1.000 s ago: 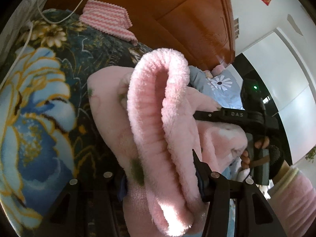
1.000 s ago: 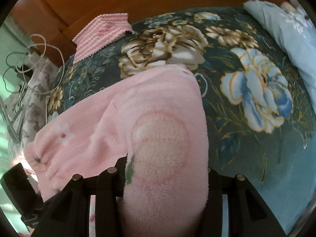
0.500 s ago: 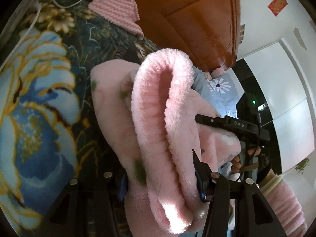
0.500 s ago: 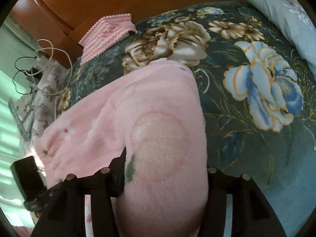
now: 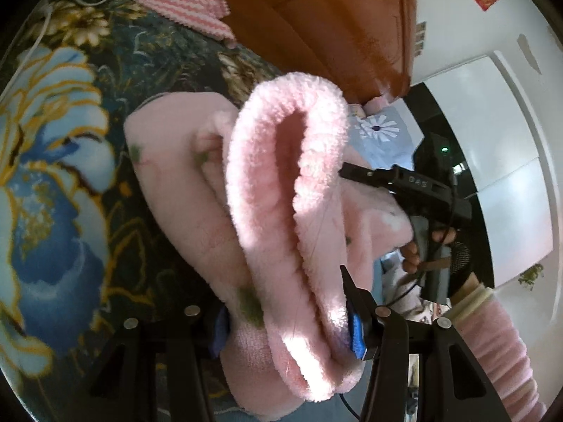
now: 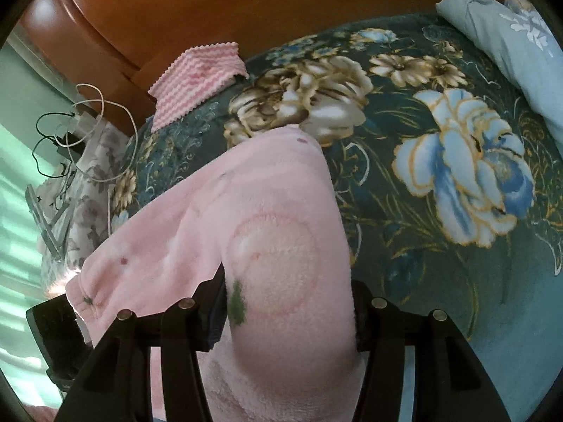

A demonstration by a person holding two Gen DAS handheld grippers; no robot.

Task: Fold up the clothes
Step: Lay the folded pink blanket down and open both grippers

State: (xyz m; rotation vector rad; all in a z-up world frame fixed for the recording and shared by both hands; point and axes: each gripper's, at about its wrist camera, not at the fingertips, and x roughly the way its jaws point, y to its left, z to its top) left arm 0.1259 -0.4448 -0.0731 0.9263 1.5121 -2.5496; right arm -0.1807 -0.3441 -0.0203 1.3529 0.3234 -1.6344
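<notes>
I'm working in a home bedroom: a bed with a floral blanket [image 6: 440,183], a wooden headboard [image 6: 211,17], and a blue pillow [image 6: 510,35].

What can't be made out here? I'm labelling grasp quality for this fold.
- Left wrist view: left gripper pads, buried in the fluffy pink fleece garment.
- Right wrist view: right gripper contact, covered by the fleece bulge; garment's lower edge cut off by the frame.
- Garment type: bunched, unclear.
</notes>
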